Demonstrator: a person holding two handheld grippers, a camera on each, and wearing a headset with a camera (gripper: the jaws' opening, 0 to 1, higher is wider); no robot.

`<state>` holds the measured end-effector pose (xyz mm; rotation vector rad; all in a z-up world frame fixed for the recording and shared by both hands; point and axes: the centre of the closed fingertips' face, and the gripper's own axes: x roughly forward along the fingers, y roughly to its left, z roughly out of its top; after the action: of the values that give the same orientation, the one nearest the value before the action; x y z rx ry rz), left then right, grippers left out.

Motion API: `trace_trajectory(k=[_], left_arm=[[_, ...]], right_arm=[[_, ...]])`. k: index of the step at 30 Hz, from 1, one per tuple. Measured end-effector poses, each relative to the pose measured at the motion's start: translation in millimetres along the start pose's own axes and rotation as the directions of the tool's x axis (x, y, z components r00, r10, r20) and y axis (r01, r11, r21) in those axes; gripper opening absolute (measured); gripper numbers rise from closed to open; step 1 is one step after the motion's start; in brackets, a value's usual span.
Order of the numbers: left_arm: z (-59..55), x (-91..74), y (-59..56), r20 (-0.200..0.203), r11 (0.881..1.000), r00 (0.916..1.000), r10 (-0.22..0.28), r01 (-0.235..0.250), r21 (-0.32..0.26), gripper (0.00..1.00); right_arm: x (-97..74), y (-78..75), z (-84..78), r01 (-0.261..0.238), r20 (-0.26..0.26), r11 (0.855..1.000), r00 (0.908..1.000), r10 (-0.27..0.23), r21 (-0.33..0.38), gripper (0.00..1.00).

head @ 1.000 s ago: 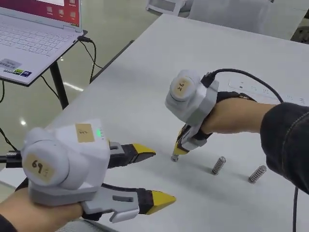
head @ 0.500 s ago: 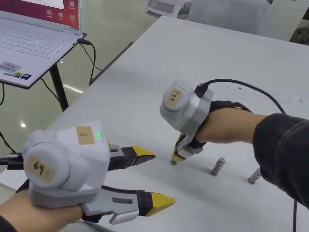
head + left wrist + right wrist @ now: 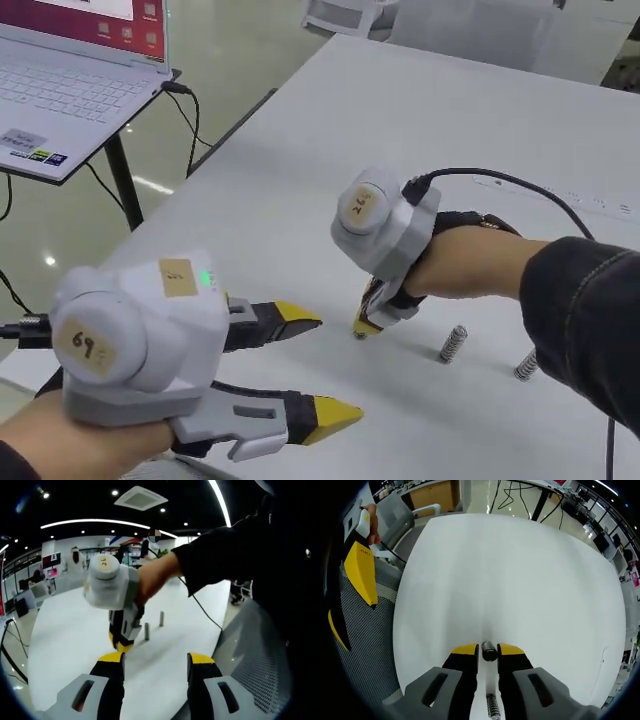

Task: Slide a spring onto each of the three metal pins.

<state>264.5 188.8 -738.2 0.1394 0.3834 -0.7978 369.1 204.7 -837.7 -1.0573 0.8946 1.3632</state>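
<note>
Head view: on the white counter (image 3: 420, 120) the left tongs (image 3: 335, 365) hang wide and empty at the near edge, while the right tongs (image 3: 365, 325), narrow, point tips-down at the surface. Right gripper view has them pinched on a dark pin (image 3: 489, 651) whose long axis runs along the tongs. The 2 springs, near spring (image 3: 452, 343) and far spring (image 3: 527, 365), stand just right of those tips, likely closest to the right hand.

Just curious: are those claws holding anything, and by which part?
Right gripper pinches a small dark cylinder by its upper end; left gripper is open, empty.
</note>
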Motion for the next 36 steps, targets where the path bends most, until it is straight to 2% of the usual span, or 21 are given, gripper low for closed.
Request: trace_trajectory(k=[7, 12, 17, 20, 22, 24, 25, 26, 27, 29, 30, 32, 33, 36], left_arm=[[-1.5, 0.7, -1.1, -0.010, 1.000, 0.9999, -0.005, 0.005, 0.004, 0.44], [-2.0, 0.7, -1.7, -0.014, 1.000, 0.9999, -0.005, 0.005, 0.006, 0.45], [-2.7, 1.1, -2.6, -0.020, 1.000, 0.9998, -0.009, 0.009, 0.009, 0.45], [-3.2, 1.5, -3.6, -0.025, 1.000, 0.9996, -0.014, 0.014, 0.012, 0.45], [-3.4, 1.8, -4.6, -0.027, 1.000, 0.9995, -0.019, 0.019, 0.014, 0.45], [-3.3, 1.9, -4.8, -0.027, 1.000, 0.9994, -0.021, 0.021, 0.013, 0.45], [-3.3, 2.0, -4.6, -0.026, 1.000, 0.9994, -0.021, 0.022, 0.012, 0.45], [-3.1, 2.0, -4.5, -0.026, 1.000, 0.9994, -0.021, 0.022, 0.012, 0.45], [-2.8, 2.0, -4.2, -0.024, 1.000, 0.9995, -0.022, 0.022, 0.010, 0.45], [-2.3, 1.9, -3.4, -0.021, 1.000, 0.9996, -0.021, 0.021, 0.006, 0.45], [-2.0, 1.8, -2.8, -0.019, 1.000, 0.9996, -0.021, 0.021, 0.004, 0.45], [-1.9, 1.9, -2.1, -0.019, 1.000, 0.9996, -0.021, 0.021, 0.001, 0.45], [-2.0, 1.9, -2.1, -0.019, 1.000, 0.9996, -0.021, 0.021, 0.002, 0.45], [-2.5, 2.3, -1.6, -0.026, 1.000, 0.9994, -0.021, 0.021, 0.010, 0.45]], right_arm=[[-16.4, -0.4, 1.3, 0.014, 0.038, 1.000, 0.9992, -0.014, 0.009, 0.17], [-38.0, -3.7, -0.2, 0.030, 0.098, 0.998, 0.9946, -0.035, 0.049, 0.17], [-66.2, -8.7, -1.9, 0.054, 0.194, 0.991, 0.9779, -0.078, 0.126, 0.18], [-84.2, -11.1, -5.9, 0.072, 0.249, 0.983, 0.9618, -0.114, 0.171, 0.18], [-97.3, -16.1, -9.6, 0.086, 0.293, 0.974, 0.9448, -0.147, 0.212, 0.17], [-108.6, -15.7, -13.4, 0.093, 0.322, 0.967, 0.9317, -0.169, 0.237, 0.17], [-116.8, -15.8, -16.4, 0.099, 0.345, 0.961, 0.9196, -0.188, 0.259, 0.17], [-122.0, -14.8, -19.7, 0.100, 0.356, 0.959, 0.9142, -0.194, 0.267, 0.18], [-129.5, -14.3, -23.7, 0.104, 0.376, 0.952, 0.9022, -0.212, 0.287, 0.17], [-138.8, -13.5, -31.8, 0.114, 0.390, 0.945, 0.8907, -0.233, 0.305, 0.17], [-145.4, -13.1, -37.2, 0.123, 0.403, 0.938, 0.8790, -0.254, 0.323, 0.17], [-153.1, -12.1, -46.2, 0.132, 0.413, 0.928, 0.8672, -0.278, 0.348, 0.17], [-158.4, -11.6, -52.1, 0.137, 0.424, 0.919, 0.8557, -0.297, 0.369, 0.17], [-168.7, -8.4, -66.3, 0.148, 0.440, 0.901, 0.8332, -0.335, 0.407, 0.17]])
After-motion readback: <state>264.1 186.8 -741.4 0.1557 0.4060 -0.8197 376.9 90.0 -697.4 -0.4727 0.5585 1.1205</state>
